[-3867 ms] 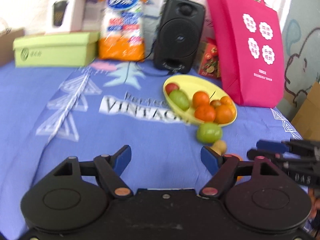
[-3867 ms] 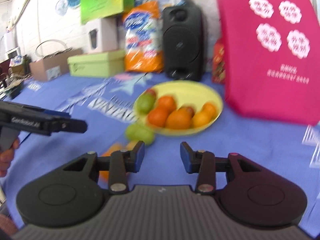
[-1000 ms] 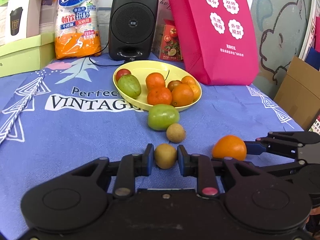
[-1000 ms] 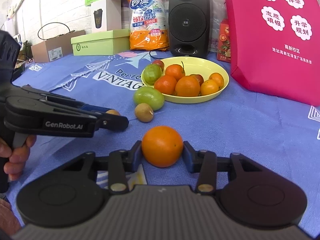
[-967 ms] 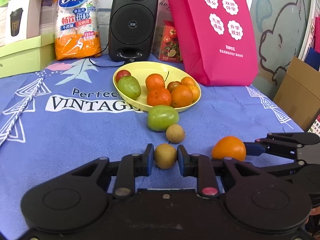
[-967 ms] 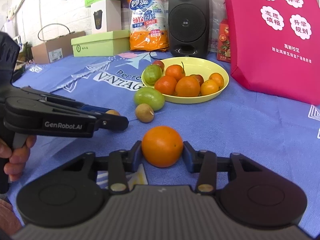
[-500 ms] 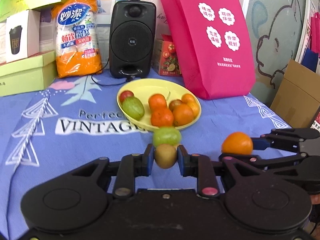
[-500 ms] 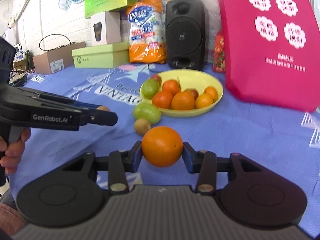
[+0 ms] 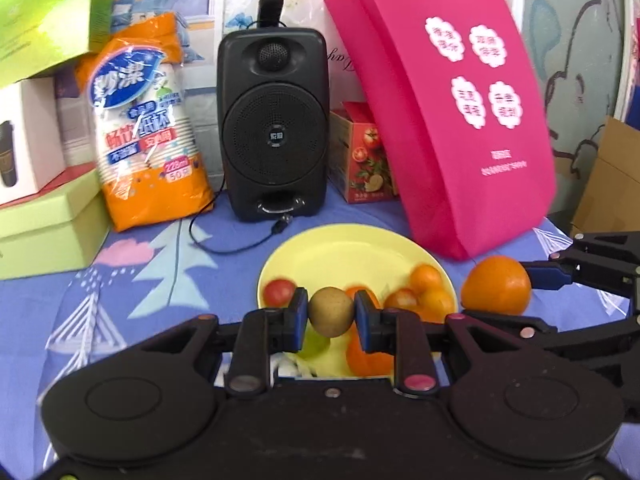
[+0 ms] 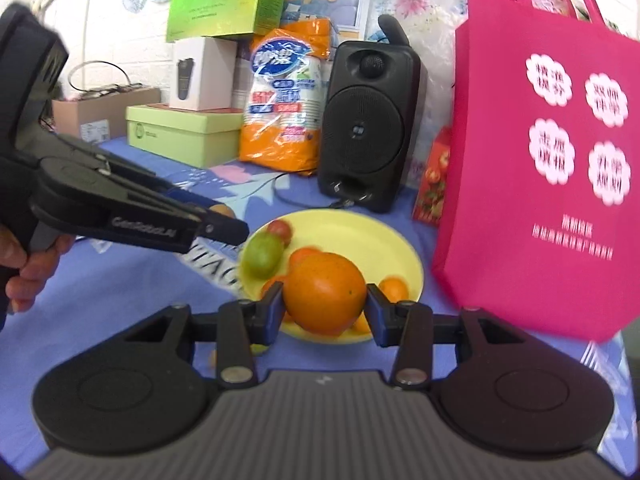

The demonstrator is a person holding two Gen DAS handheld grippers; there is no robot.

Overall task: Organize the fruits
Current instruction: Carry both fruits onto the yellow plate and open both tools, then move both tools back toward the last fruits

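My left gripper (image 9: 331,317) is shut on a small brown kiwi (image 9: 331,311) and holds it above the near part of the yellow plate (image 9: 344,254). My right gripper (image 10: 325,309) is shut on a large orange (image 10: 325,293), raised over the plate (image 10: 360,236). The orange also shows in the left wrist view (image 9: 496,285), at the plate's right edge. The plate holds a red tomato (image 9: 279,291), a green fruit (image 10: 262,255) and several small oranges (image 9: 428,278). The left gripper shows in the right wrist view (image 10: 224,222), left of the plate.
A black speaker (image 9: 274,120) with a cable stands behind the plate. A pink bag (image 9: 460,112) stands at the right, close to the plate. A pack of paper cups (image 9: 148,128) and green boxes (image 9: 48,232) stand at the back left. A cardboard box (image 9: 612,184) is far right.
Both grippers have lifted their fruits off the cloth and carried them forward to the plate. The kiwi and the orange now hang over it.
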